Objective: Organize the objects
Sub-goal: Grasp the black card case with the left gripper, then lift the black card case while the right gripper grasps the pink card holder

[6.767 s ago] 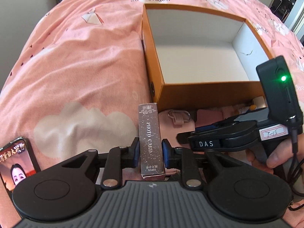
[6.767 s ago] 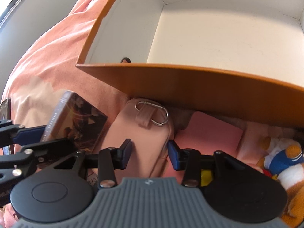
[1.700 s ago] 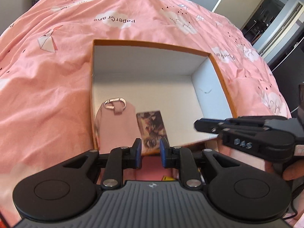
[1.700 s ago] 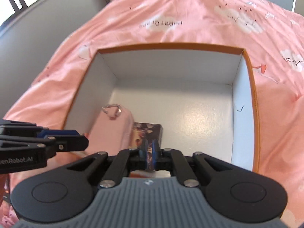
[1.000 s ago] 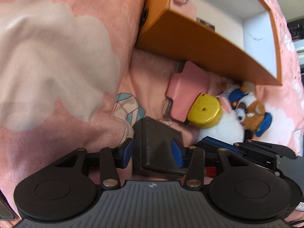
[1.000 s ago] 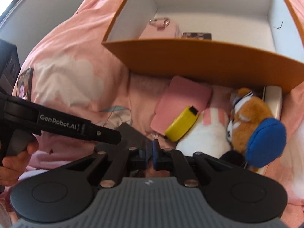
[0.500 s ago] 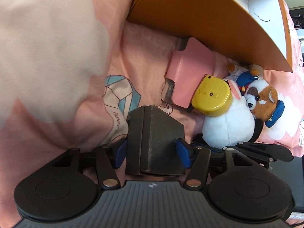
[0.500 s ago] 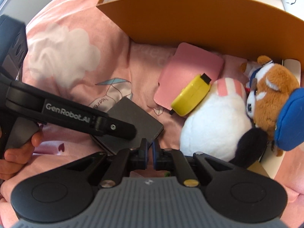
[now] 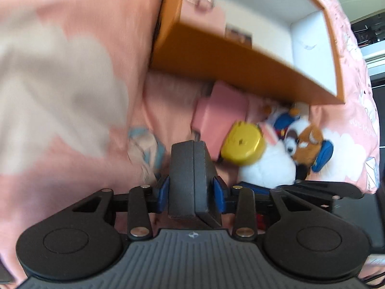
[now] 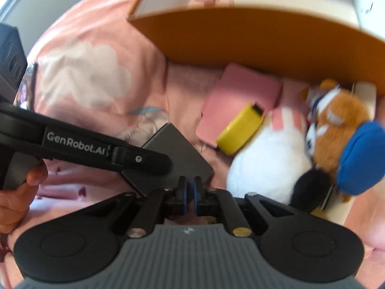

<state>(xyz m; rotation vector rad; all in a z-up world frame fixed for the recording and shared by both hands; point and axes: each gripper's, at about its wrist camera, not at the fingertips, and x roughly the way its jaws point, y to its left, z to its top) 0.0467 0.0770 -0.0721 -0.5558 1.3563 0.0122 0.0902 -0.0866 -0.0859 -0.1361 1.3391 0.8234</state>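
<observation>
A dark grey flat box stands on edge between my left gripper's blue pads. The jaws are closing and both pads touch its sides. In the right wrist view the same dark box sits just off the pink bedspread under the left gripper's finger. My right gripper hangs shut and empty beside it. Behind stands the orange box, holding a pink pouch and a photo card pack.
In front of the orange box lie a flat pink case, a yellow tape measure and a white and brown plush toy. A phone lies at the far left. A hand holds the left gripper.
The left jaws, wide around the dark box half a second ago, have closed onto its sides and risen slightly. The right gripper has stayed shut in place.
</observation>
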